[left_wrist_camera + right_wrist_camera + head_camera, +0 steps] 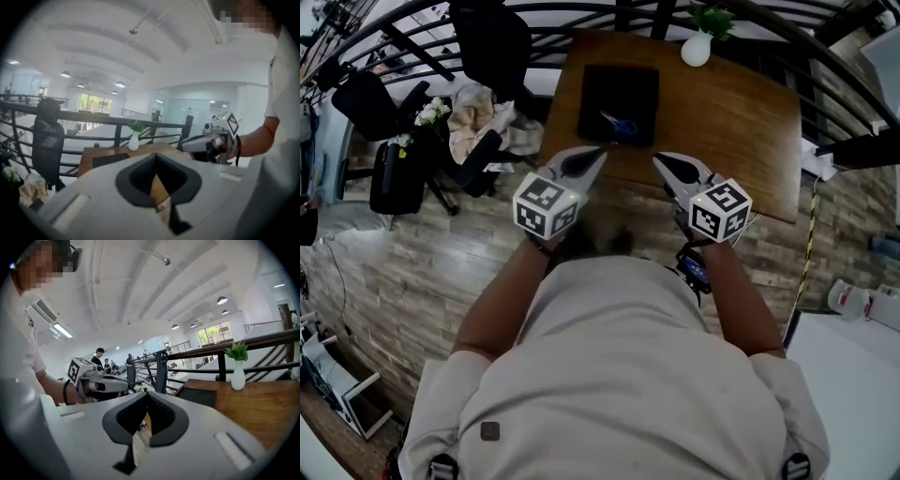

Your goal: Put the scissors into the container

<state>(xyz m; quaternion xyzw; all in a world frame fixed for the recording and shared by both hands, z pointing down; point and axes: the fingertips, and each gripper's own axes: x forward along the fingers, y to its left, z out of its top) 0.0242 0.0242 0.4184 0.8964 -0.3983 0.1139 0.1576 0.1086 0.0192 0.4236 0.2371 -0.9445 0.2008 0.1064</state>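
Blue-handled scissors lie inside a flat black container on the wooden table. Both grippers hover at the table's near edge, short of the container. My left gripper is shut and holds nothing. The right gripper is also shut and empty. From the left gripper view, the closed left gripper points toward the container, with the right gripper off to the side. The right gripper view shows its own right gripper closed, the container ahead and the left gripper beside it.
A white vase with a green plant stands at the table's far edge. Dark metal railings run behind the table. Black chairs and a bundle of cloth are to the left, over the wood-plank floor.
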